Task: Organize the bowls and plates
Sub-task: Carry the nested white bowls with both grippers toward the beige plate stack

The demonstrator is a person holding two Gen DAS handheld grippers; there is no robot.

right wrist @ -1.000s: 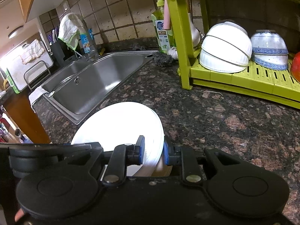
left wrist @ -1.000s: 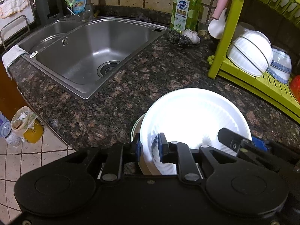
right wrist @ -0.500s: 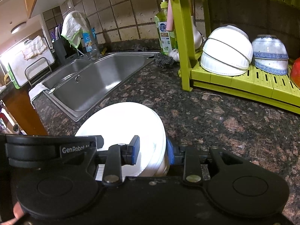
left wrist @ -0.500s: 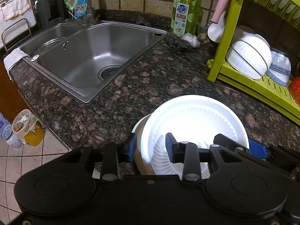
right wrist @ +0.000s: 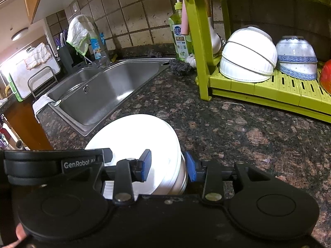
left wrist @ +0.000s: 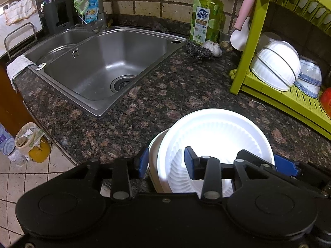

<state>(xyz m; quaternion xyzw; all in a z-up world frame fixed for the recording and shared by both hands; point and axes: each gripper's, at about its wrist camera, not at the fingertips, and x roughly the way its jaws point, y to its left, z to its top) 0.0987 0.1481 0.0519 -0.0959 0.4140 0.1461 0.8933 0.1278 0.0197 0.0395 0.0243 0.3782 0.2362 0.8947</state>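
Note:
A stack of white plates [left wrist: 217,132] with a ribbed top plate lies on the dark granite counter [left wrist: 165,95], close in front of both grippers. My left gripper [left wrist: 165,163] is open and straddles the stack's left rim. In the right wrist view the same stack of plates [right wrist: 134,136] shows its right rim between the spread pads of my open right gripper [right wrist: 168,165]. On the green dish rack [right wrist: 269,91] rest upturned white bowls [right wrist: 248,55] and blue-patterned bowls [right wrist: 296,62]. The plates' near edge is hidden by the gripper bodies.
A steel double sink [left wrist: 99,62] fills the left of the counter. A green soap bottle [left wrist: 204,20], a scouring pad [left wrist: 198,50] and garlic [left wrist: 213,46] stand by the tiled wall. The counter edge drops to a tiled floor [left wrist: 41,177] at the left.
Both grippers have opened: each was shut on the plate rim a second ago and the pads now stand wide apart. The plate stack has settled lower and flatter on the counter.

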